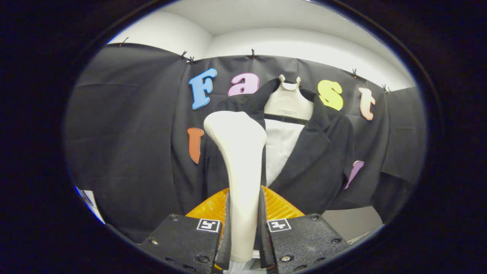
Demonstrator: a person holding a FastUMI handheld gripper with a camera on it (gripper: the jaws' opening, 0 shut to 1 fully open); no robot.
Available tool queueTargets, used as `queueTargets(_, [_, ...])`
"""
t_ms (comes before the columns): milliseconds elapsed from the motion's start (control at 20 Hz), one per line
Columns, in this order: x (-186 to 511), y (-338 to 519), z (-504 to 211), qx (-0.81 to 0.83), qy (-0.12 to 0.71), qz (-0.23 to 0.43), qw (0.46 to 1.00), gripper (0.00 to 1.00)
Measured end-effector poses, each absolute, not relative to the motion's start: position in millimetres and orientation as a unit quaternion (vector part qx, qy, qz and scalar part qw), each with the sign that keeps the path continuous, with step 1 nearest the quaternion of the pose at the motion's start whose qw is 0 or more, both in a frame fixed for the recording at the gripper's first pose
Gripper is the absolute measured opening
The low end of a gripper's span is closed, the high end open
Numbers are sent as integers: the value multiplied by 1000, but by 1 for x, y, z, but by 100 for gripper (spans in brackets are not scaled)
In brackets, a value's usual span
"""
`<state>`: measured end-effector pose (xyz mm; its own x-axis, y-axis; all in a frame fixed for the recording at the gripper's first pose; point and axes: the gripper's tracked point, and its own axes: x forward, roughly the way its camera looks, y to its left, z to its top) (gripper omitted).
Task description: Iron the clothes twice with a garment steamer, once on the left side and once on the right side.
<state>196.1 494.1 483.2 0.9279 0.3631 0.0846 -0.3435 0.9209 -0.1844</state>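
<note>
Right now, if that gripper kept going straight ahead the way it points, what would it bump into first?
The gripper is shut on the white garment steamer, whose head would likely meet the black corduroy jacket first, near its left front panel. Depth is hard to judge in this view.

Gripper (243, 228) points forward and roughly level. Both fingers closed in tight on the garment steamer (239, 160), pinching its narrow handle from either side: left finger (225, 228) pressed to the handle's left face, right finger (263, 228) to its right face. Fingers near parallel, only the handle's width between them. Steamer stands upright in the grip, its wide head rising above and beyond the fingertips. Finger mounts sit low on both sides, each carrying a square marker tag. The hand holding the gripper is out of sight.
</note>
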Motion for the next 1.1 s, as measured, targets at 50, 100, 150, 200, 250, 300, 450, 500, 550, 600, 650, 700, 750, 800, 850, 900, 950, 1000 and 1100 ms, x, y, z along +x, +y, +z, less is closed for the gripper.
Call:
queueTargets(50, [200,499,487,-90,-59,177,978,32])
queueTargets(100, [202,503,487,-92,-59,177,978,32])
queueTargets(150, [204,507,486,-91,-54,178,978,32])
queueTargets(200, [206,509,481,-92,-48,179,978,32])
queueTargets(250, [208,511,476,-91,-43,178,979,32])
queueTargets(300, [211,513,471,-90,-36,178,979,32])
queueTargets(450, [217,513,451,-81,-17,183,980,32])
queueTargets(500, [218,511,445,-81,-14,181,980,32])
queueTargets(550, [220,509,439,-83,-11,179,980,32])
queueTargets(600, [222,508,430,-83,-4,180,980,32])
queueTargets(650, [224,507,422,-81,3,180,980,32])
queueTargets(700, [226,505,415,-80,8,180,980,32])
queueTargets(750, [227,503,408,-80,12,179,981,32])
queueTargets(800, [229,501,402,-82,17,177,981,32])
queueTargets(850, [230,499,395,-83,21,176,981,32])
queueTargets(900, [231,497,389,-82,25,175,981,32])
queueTargets(950, [232,495,382,-82,29,174,981,32])
queueTargets(1000, [233,495,375,-84,34,173,981,32])
queueTargets(1100, [233,494,362,-90,42,174,980,32])
